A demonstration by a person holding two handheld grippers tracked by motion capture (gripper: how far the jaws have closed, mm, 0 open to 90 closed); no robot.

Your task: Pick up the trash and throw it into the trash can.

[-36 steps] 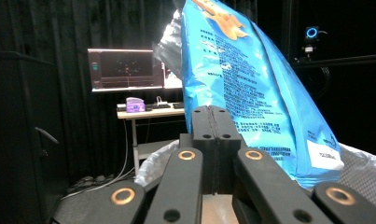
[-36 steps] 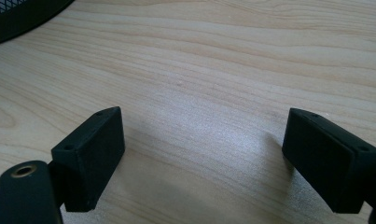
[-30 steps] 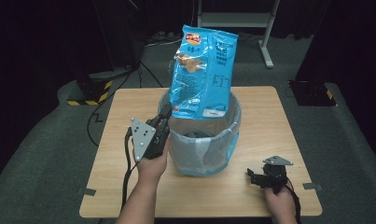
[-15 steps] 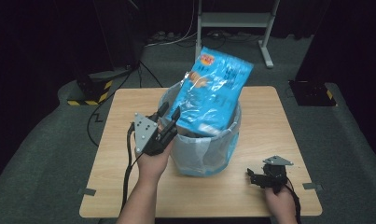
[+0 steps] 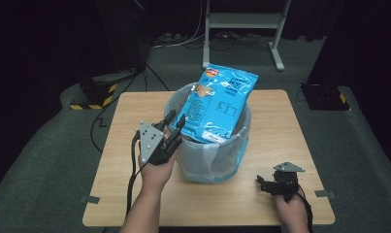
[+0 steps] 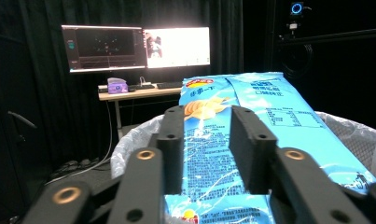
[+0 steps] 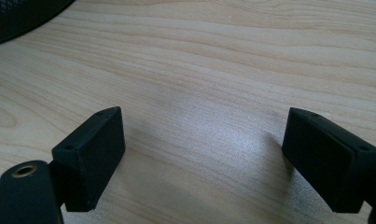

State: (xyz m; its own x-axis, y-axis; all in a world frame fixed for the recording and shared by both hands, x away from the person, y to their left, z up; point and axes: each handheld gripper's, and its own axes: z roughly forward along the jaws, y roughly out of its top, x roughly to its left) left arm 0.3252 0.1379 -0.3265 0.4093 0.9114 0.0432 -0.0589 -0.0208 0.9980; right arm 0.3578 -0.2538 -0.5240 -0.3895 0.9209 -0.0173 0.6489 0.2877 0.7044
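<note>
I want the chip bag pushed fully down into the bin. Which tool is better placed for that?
Left, probably. The left tool is open right at the bin rim beside the blue chip bag, which leans half out of it. The right tool rests open on the table, away from the bin.

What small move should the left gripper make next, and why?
Probably nudge the chip bag down into the lined bin. The bag leans across the rim, its top sticking out, and the left gripper sits open at its lower edge; the right gripper rests open on the table.
</note>
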